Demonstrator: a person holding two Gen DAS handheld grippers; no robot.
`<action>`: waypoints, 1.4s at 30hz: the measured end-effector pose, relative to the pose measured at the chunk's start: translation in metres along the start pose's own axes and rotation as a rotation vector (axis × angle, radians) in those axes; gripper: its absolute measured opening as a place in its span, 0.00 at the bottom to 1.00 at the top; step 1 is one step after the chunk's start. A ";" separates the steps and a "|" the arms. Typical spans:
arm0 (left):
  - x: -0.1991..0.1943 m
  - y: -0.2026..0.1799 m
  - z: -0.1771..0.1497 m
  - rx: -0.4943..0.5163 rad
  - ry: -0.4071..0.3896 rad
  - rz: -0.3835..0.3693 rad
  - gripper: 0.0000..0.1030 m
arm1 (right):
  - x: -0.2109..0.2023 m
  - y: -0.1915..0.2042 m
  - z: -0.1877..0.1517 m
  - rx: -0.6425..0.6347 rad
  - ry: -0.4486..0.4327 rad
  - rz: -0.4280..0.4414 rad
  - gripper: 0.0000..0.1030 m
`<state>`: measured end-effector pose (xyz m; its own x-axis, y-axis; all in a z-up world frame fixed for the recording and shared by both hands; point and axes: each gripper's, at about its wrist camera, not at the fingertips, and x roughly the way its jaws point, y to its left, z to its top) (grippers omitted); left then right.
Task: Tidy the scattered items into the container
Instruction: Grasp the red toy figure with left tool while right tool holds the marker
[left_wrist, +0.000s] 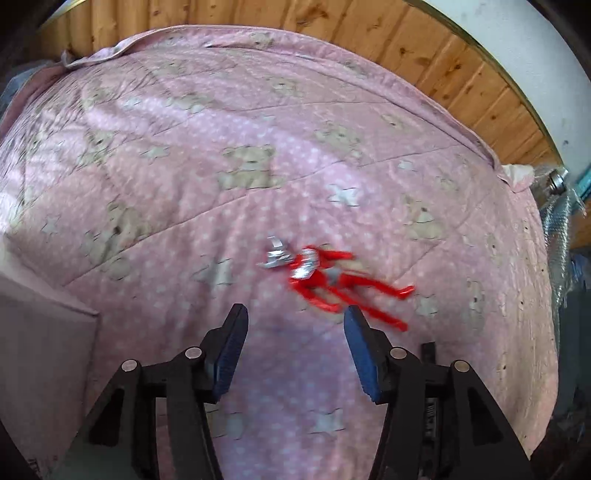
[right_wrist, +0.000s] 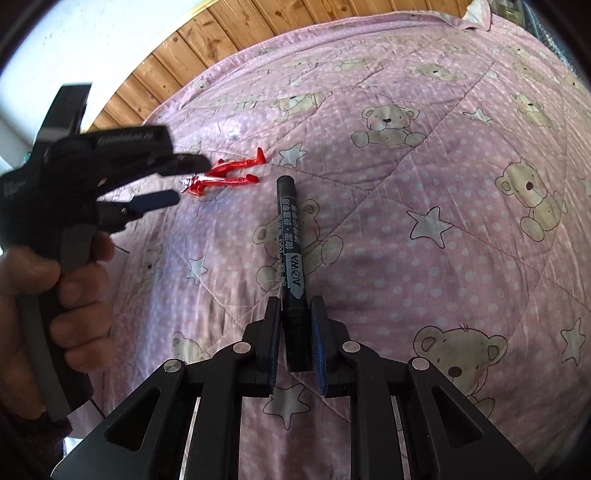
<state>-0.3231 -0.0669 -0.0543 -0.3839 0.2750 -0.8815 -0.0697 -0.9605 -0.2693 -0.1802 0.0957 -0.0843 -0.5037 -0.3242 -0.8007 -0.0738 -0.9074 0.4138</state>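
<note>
A red and silver toy figure (left_wrist: 325, 280) lies flat on the pink bear-print quilt (left_wrist: 221, 147), just ahead and slightly right of my left gripper (left_wrist: 295, 314), which is open and holds nothing. In the right wrist view the same figure (right_wrist: 229, 173) shows partly behind the left gripper (right_wrist: 184, 181), held by a hand (right_wrist: 74, 295). My right gripper (right_wrist: 295, 306) is shut on a black marker pen (right_wrist: 290, 236), which points forward above the quilt (right_wrist: 443, 184). A pale pink box corner (left_wrist: 40, 332) sits at the left edge; its inside is hidden.
A wooden board (left_wrist: 461, 74) runs behind the bed along a white wall (left_wrist: 517, 55). Bubble wrap and metal clutter (left_wrist: 557, 221) lie past the quilt's right edge. The wooden board (right_wrist: 184, 51) also appears in the right wrist view.
</note>
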 end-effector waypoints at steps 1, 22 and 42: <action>0.005 -0.016 0.003 0.022 0.003 -0.011 0.55 | 0.000 0.000 -0.001 0.002 0.002 0.002 0.17; -0.018 0.025 -0.024 0.159 -0.035 0.113 0.64 | 0.001 -0.005 0.001 0.024 0.012 0.041 0.18; -0.015 0.038 -0.048 0.189 -0.035 0.129 0.58 | 0.010 0.023 0.012 -0.120 0.005 -0.076 0.22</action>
<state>-0.2762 -0.1052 -0.0697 -0.4325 0.1507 -0.8890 -0.1881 -0.9793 -0.0745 -0.1976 0.0743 -0.0777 -0.4958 -0.2544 -0.8303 -0.0080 -0.9548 0.2973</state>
